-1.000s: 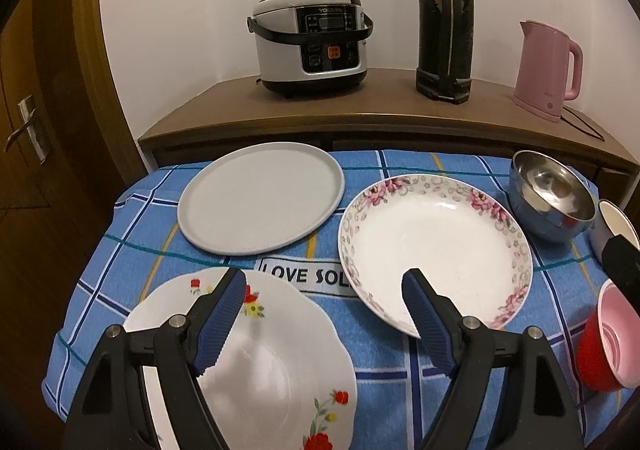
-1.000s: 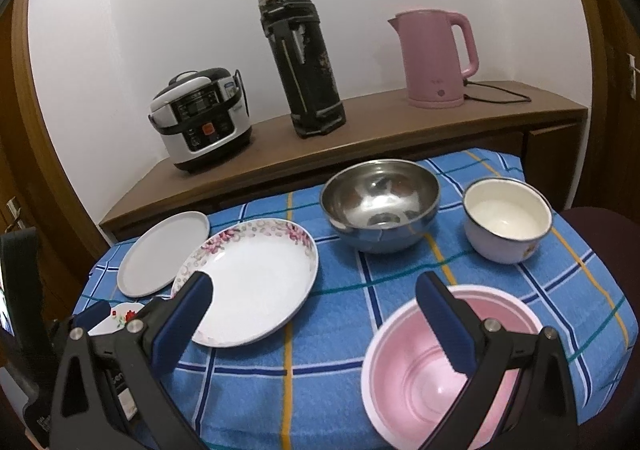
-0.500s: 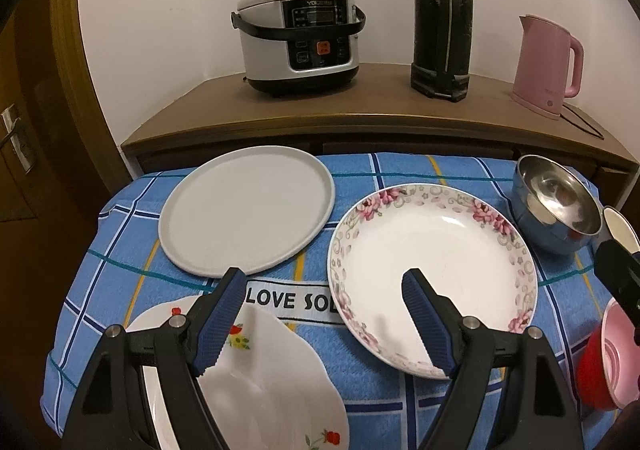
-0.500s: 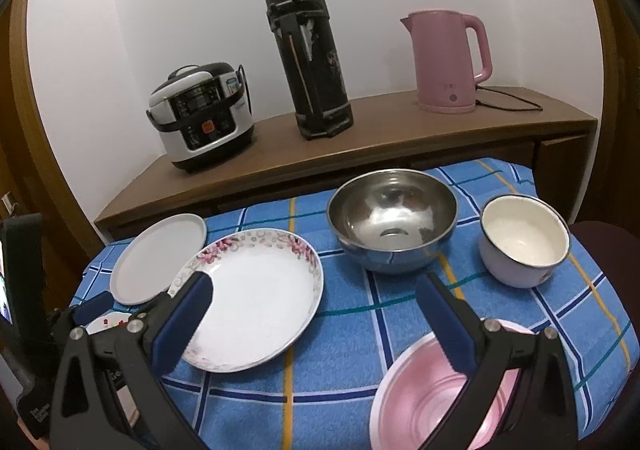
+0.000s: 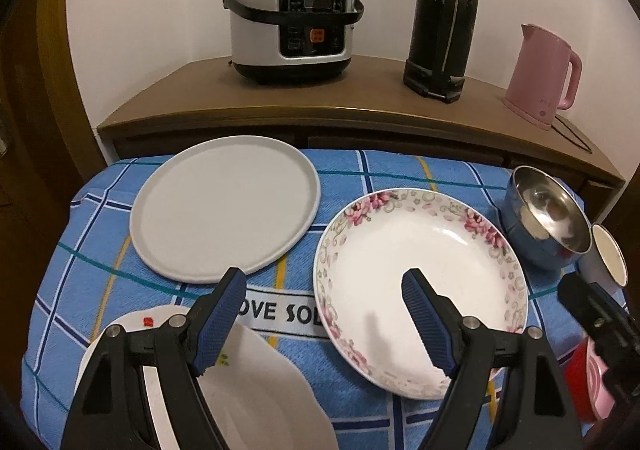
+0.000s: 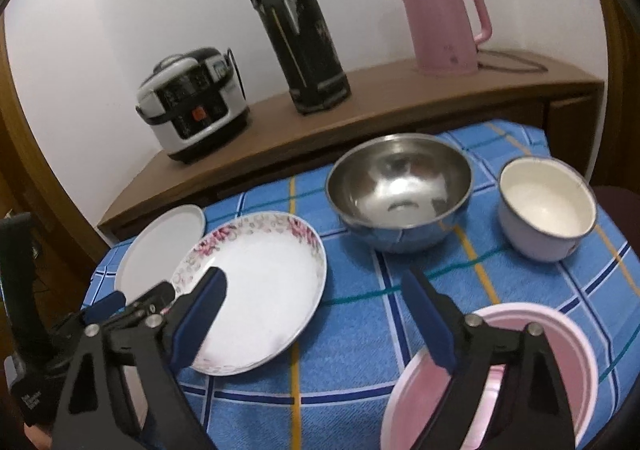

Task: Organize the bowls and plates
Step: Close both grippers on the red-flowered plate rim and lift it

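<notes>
My left gripper (image 5: 324, 318) is open and holds nothing. It hovers over the blue cloth between a white red-flowered plate (image 5: 260, 390) below it and a pink-floral deep plate (image 5: 408, 262). A flat grey plate (image 5: 226, 206) lies further back on the left. My right gripper (image 6: 314, 290) has its jaws closing with nothing between them. It is over the cloth, between the floral plate (image 6: 260, 282) and a pink bowl (image 6: 576, 362) that its right finger overlaps. Behind stand a steel bowl (image 6: 400, 186) and a white enamel bowl (image 6: 548, 206).
A wooden sideboard (image 5: 360, 102) behind the table carries a rice cooker (image 5: 292, 18), a black thermos (image 5: 444, 14) and a pink kettle (image 5: 544, 74) with its cord. A blue checked cloth (image 6: 360, 350) covers the table. A wooden door stands at the left.
Both grippers have moved forward over the table. The red-flowered plate and the pink bowl have slid lower in their views. The right jaws have narrowed a little.
</notes>
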Demonstrator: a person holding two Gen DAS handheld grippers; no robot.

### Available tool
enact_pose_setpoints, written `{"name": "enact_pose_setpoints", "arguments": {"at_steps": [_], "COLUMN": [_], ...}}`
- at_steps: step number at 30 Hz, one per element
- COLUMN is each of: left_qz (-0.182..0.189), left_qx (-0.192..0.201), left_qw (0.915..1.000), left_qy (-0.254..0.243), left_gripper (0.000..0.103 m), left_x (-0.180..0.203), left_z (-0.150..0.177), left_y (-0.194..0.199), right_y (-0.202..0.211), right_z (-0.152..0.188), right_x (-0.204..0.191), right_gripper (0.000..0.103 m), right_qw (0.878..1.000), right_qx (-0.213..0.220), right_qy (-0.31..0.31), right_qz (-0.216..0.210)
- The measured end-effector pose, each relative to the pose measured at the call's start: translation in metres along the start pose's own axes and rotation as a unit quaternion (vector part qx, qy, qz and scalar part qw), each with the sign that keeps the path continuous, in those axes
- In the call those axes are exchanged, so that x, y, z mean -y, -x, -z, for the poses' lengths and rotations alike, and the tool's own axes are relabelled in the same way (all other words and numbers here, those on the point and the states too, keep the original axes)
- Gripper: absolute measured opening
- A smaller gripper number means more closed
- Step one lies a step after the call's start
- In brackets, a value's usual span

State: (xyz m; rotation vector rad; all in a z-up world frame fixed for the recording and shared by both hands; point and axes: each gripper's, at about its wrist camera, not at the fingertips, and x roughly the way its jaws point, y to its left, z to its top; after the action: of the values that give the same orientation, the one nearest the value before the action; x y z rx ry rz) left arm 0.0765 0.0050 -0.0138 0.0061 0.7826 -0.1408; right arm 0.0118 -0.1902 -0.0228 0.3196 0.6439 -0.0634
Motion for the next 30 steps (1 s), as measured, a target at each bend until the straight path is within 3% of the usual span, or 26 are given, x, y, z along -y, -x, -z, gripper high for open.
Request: {"name": "enact_pose_setpoints", "arguments": {"at_steps": [3, 18, 24, 30], "left_qz": [-0.002, -0.005, -0.025, -0.079], "left_qx": [0.002, 0.016, 0.047, 0.051], "left_qw": [1.0000, 0.9998, 0.9986, 0.9954], "left_qy": [-0.002, -0.014, -0.002, 0.017], "left_gripper": [0.082, 0.082, 0.082, 0.082], "left_x": [0.001, -0.005, -0.046, -0.104], "left_z": [-0.001, -0.005, -0.001, 0.020], "left_y": [-0.002, 0.011, 0.046, 0.071], "right_y": [-0.003, -0.005, 0.003, -0.002], "right_z": [0.000, 0.004, 0.011, 0.035], "right_x": [-0.002, -0.005, -0.028, -0.063], "right_gripper": [0.078, 0.078, 0.078, 0.078], "right_qw": [1.000, 1.000, 0.995, 0.980], "right_qx": [-0.001, -0.001, -0.001, -0.044], "right_qy": [0.011, 0.010, 0.043, 0.089], "right_qz": [0.004, -0.024, -0.095, -0.170]}}
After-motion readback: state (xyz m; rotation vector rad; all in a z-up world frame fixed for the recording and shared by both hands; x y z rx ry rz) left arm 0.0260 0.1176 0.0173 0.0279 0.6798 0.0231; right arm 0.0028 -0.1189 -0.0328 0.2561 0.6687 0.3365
